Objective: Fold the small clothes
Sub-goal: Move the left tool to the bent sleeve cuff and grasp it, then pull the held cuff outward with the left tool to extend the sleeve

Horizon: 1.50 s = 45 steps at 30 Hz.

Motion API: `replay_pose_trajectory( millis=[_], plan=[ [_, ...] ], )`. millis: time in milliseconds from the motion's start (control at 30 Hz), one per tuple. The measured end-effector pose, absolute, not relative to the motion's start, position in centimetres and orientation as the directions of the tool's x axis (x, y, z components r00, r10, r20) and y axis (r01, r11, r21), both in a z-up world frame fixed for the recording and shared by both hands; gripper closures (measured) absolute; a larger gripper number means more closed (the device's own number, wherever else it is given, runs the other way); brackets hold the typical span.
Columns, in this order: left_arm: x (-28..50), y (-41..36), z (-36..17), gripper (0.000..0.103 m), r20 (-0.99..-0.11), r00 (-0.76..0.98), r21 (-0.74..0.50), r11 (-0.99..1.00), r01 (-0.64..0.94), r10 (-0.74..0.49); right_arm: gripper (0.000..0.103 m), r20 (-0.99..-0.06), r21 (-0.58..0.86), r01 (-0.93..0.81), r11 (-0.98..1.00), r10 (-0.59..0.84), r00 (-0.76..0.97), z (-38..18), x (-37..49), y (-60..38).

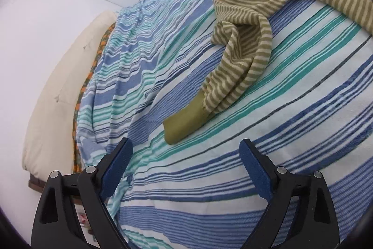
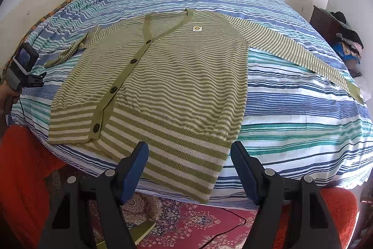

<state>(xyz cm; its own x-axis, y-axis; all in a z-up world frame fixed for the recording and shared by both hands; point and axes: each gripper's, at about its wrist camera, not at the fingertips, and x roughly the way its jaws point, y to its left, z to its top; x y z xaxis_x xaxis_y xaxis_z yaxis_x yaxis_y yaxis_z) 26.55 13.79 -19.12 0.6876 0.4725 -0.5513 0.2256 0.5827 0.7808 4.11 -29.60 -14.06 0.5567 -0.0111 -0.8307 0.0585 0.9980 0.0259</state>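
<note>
From the right wrist view, the right gripper (image 2: 188, 155) hangs with its jaws spread apart and nothing between them, just above the hem of the cardigan (image 2: 163, 76), whose lower corner droops over the near edge of the bed (image 2: 291, 109). Below that edge lies a red patterned rug (image 2: 186, 221) crossed by a thin black cable (image 2: 223, 229). The cardigan lies face up, buttoned, spread flat on the striped bedspread, its right-hand sleeve (image 2: 303, 55) stretched out straight toward the bed's side. At the cardigan's far-left side, the left gripper (image 2: 35, 82) shows small at the frame's edge; only this view shows the whole garment. The left wrist view shows what that one barely catches: the left gripper (image 1: 186, 146), jaws wide and empty, just short of the plain green cuff (image 1: 184, 125) of the crumpled other sleeve (image 1: 237, 62), with a cream pillow (image 1: 63, 97) beyond the bed's edge.
</note>
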Motion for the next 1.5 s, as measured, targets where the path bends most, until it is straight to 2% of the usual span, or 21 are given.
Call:
replay_pose_trajectory(
  millis=[133,267,300,333,367,400,467,567,633,700,767,800,867,900,933,1000,1133,1267,1367,1500],
  plan=[
    [31.4,15.9,-21.0,0.011,-0.603,0.646,0.743,0.623,0.243,0.468,0.03,-0.847,0.007,0.039,0.999,-0.014,0.531,-14.5,4.9,-28.6],
    [35.5,18.6,-20.3,0.013,-0.711,0.575,0.597,0.779,0.191,0.404,0.03,-0.87,-0.003,0.022,1.0,-0.013,0.494,-15.4,5.7,-27.6],
    [36.2,19.2,-20.3,0.03,-0.755,0.548,0.533,0.824,0.193,0.36,0.03,-0.875,-0.006,0.013,1.0,-0.011,0.485,-15.6,5.9,-27.3],
    [36.7,19.8,-20.2,0.068,-0.81,0.507,0.447,0.87,0.208,0.294,0.03,-0.879,-0.01,0.001,1.0,-0.009,0.477,-15.9,6.1,-27.0],
    [37.2,20.1,-20.2,0.089,-0.85,0.463,0.379,0.902,0.208,0.251,0.03,-0.882,-0.013,-0.01,1.0,-0.007,0.471,-16.0,6.2,-26.7],
    [37.4,20.4,-19.9,0.096,-0.863,0.44,0.363,0.911,0.194,0.25,0.03,-0.883,-0.014,-0.02,1.0,-0.003,0.47,-16.2,6.4,-26.5],
    [36.6,20.9,-18.3,0.098,-0.903,0.405,0.243,0.945,0.216,0.14,0.03,-0.882,-0.01,-0.037,0.999,0.009,0.472,-16.3,6.5,-26.1],
    [34.8,22.0,-14.0,0.098,-0.941,0.305,-0.078,0.969,0.232,-0.149,0.03,-0.877,-0.012,-0.05,0.999,0.013,0.481,-16.2,6.5,-25.8],
    [33.9,23.8,-10.8,0.098,-0.879,0.28,-0.356,0.922,0.153,-0.386,0.03,-0.874,-0.01,-0.047,0.999,0.014,0.485,-16.2,6.5,-25.9],
    [33.8,27.0,-8.5,0.098,-0.773,0.324,-0.575,0.818,0.008,-0.545,0.03,-0.876,0.0,-0.039,0.999,0.019,0.482,-16.4,6.6,-26.0],
    [34.6,31.6,-8.3,0.097,-0.701,0.426,-0.684,0.709,-0.173,-0.573,0.03,-0.878,0.013,-0.031,0.999,0.026,0.477,-16.7,6.8,-26.2],
    [34.7,34.1,-9.4,0.093,-0.69,0.468,-0.712,0.635,-0.299,-0.553,0.03,-0.879,0.018,-0.028,0.999,0.029,0.476,-16.7,6.8,-26.2],
    [34.3,38.8,-13.2,0.071,-0.709,0.501,-0.704,0.456,-0.544,-0.497,0.03,-0.878,0.021,-0.025,0.999,0.031,0.478,-16.7,6.8,-26.2],
    [33.6,40.3,-15.2,0.046,-0.725,0.491,-0.68,0.391,-0.621,-0.483,0.03,-0.876,0.023,-0.025,0.999,0.032,0.481,-16.5,6.7,-26.2],
    [32.8,41.4,-16.6,0.04,-0.747,0.478,-0.65,0.358,-0.67,-0.462,0.03,-0.873,0.023,-0.025,0.999,0.032,0.486,-16.4,6.6,-26.2],
    [31.5,42.6,-17.6,0.041,-0.779,0.467,-0.617,0.382,-0.688,-0.417,0.03,-0.868,0.017,-0.024,1.0,0.026,0.496,-16.0,6.4,-26.2],
    [30.5,43.2,-17.2,0.041,-0.821,0.443,-0.57,0.541,-0.619,-0.359,0.03,-0.869,0.014,-0.024,1.0,0.024,0.495,-16.1,6.2,-26.2],
    [30.8,41.2,-16.0,0.041,-0.859,0.425,-0.473,0.757,-0.451,-0.285,0.03,-0.881,0.015,-0.047,0.999,0.036,0.472,-16.7,6.6,-25.6],
    [30.4,36.9,-15.2,0.037,-0.888,0.423,-0.302,0.921,-0.246,-0.178,0.03,-0.883,0.008,-0.074,0.997,0.042,0.468,-16.8,6.8,-24.8],
    [30.5,31.5,-15.9,0.024,-0.892,0.443,0.077,0.996,-0.052,0.092,0.03,-0.894,0.013,-0.09,0.996,0.052,0.445,-17.4,6.9,-24.4]
  ],
)
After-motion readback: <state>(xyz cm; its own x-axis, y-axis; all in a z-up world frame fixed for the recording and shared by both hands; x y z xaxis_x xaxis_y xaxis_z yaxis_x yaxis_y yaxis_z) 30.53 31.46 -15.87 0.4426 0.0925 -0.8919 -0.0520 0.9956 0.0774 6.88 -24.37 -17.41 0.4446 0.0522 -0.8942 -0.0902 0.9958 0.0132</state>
